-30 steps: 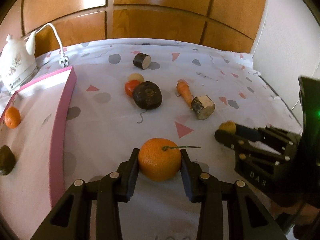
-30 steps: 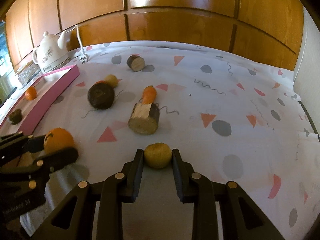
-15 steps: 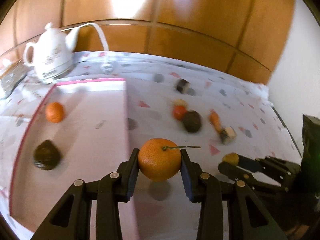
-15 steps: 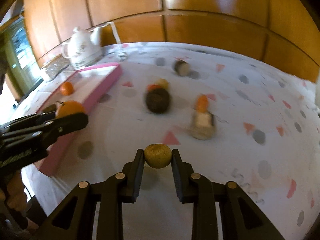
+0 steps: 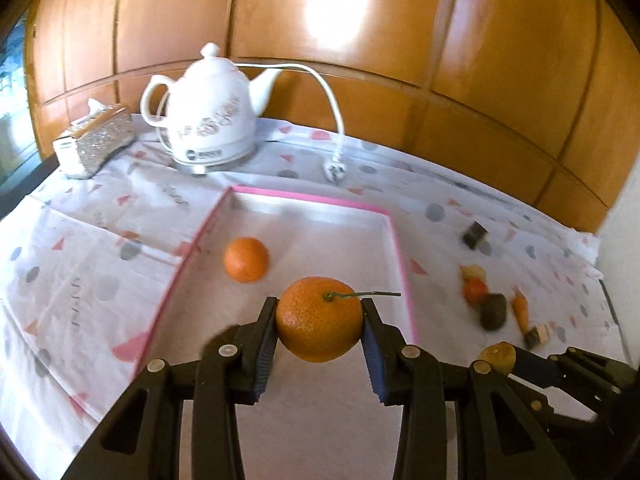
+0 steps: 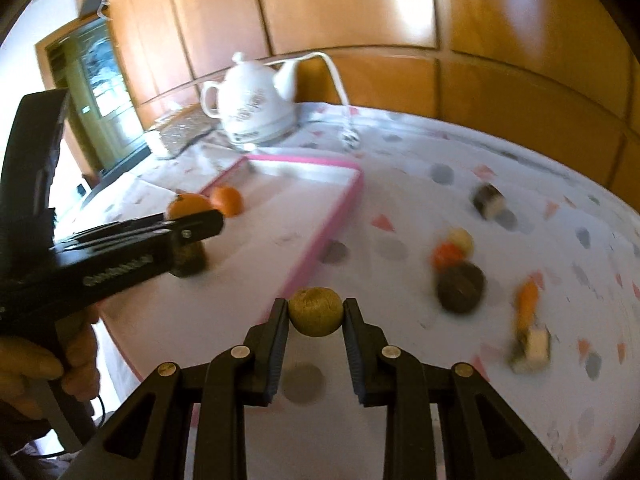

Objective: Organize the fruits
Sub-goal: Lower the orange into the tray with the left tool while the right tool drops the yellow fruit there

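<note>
Orange and stemmed, the mandarin point(image 5: 319, 319) sits clamped between the left gripper point(image 5: 319, 330) fingers, above the pink-rimmed tray point(image 5: 402, 256). The right gripper point(image 6: 316, 318) grips a small yellow-brown fruit point(image 6: 316, 311) just right of the tray's edge.

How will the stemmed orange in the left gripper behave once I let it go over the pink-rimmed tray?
The orange is round, so it will probably roll on the flat tray floor. The rim looks low and may not stop a fast roll. Its dimpled skin seems to grip well in the left gripper, so slipping looks unlikely.
</note>
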`<state>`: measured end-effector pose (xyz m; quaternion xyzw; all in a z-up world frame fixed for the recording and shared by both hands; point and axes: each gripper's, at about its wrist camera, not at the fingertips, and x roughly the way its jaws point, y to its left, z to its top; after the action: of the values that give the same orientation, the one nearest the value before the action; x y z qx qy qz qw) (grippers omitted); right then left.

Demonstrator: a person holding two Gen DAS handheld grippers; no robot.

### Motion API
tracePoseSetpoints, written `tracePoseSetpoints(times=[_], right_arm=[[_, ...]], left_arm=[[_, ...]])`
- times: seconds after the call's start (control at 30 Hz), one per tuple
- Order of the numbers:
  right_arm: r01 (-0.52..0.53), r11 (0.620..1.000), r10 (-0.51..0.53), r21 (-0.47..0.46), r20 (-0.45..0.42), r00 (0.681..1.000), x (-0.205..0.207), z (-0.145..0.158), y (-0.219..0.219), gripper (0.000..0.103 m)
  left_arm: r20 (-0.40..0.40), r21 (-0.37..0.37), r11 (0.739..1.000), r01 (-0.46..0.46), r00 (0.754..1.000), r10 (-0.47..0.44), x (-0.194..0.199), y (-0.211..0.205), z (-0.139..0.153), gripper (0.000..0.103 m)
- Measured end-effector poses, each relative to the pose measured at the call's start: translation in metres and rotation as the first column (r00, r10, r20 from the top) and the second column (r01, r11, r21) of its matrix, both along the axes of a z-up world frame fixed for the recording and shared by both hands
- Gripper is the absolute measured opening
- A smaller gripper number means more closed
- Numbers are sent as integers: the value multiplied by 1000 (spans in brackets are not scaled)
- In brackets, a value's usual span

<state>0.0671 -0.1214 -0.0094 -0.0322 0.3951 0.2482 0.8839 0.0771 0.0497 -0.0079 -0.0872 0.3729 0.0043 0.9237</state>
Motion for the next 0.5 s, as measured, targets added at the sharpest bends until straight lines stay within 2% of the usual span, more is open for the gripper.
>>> tracePoseSetpoints(times=[0.17,0.23,0.3,0.5], right_arm=[[-49,999,49,-10,13,999,12,3,30,27],[-59,998,59,-12,13,998,17,2,38,27],[-59,998,59,-18,15,998,23,-1,48,28],[-47,998,47,-33,13,999,24,-7,59,34]], left_arm=[[-4,2,999,-45,999,45,6,14,-1,42],[5,4,998,-67,998,67,5,17,1,51],[18,-2,997,-79,997,79,2,20,3,55],[-3,-16,993,-117,993,117,-4,28,-2,56]])
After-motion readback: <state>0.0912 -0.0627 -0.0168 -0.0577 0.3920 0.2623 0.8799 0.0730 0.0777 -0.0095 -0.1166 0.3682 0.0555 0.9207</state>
